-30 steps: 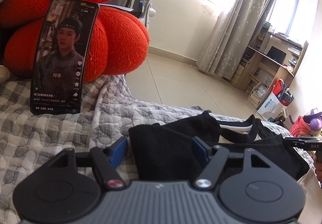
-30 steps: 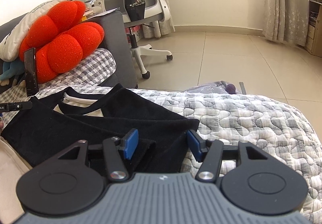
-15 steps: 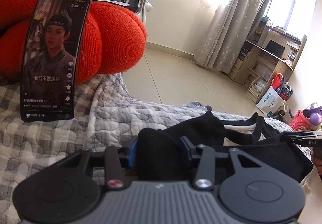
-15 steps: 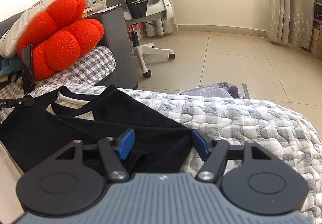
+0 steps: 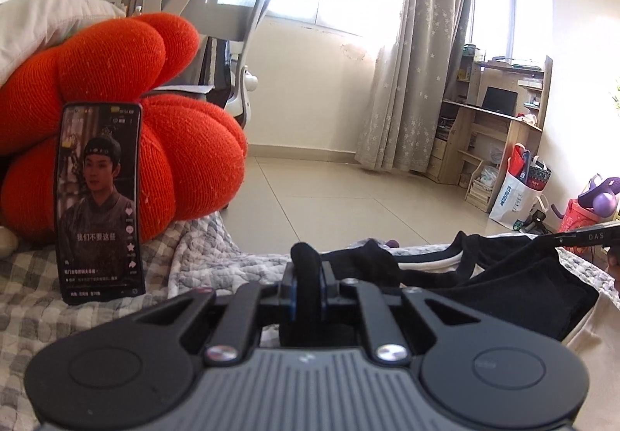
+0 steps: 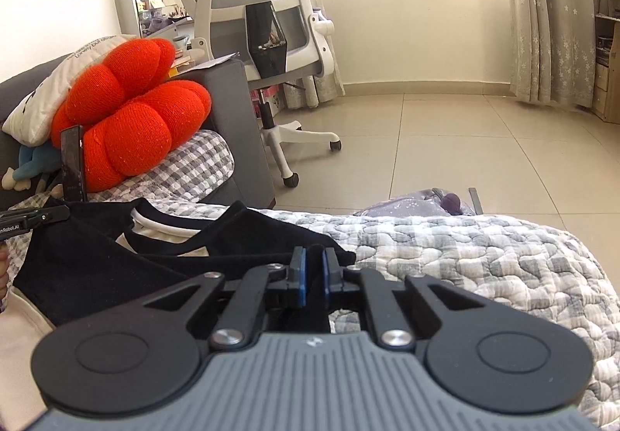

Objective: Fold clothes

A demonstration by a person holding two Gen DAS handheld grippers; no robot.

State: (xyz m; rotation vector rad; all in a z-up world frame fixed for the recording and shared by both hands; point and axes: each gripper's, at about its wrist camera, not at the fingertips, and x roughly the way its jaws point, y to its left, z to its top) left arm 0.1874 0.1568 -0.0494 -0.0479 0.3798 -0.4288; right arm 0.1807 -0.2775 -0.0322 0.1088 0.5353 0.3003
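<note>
Left wrist, black shirt [image 5: 503, 283] pinched in left gripper [image 5: 309, 289]

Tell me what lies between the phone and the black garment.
In the left wrist view, only rumpled grey quilt lies between the phone and the black garment.

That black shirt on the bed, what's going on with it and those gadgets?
A person is folding a black shirt on a quilted bedspread, using hand-held tongs. The left tongs are shut on a bunched edge of it, and the right tongs pinch another edge. A phone plays video against an orange cushion.
</note>
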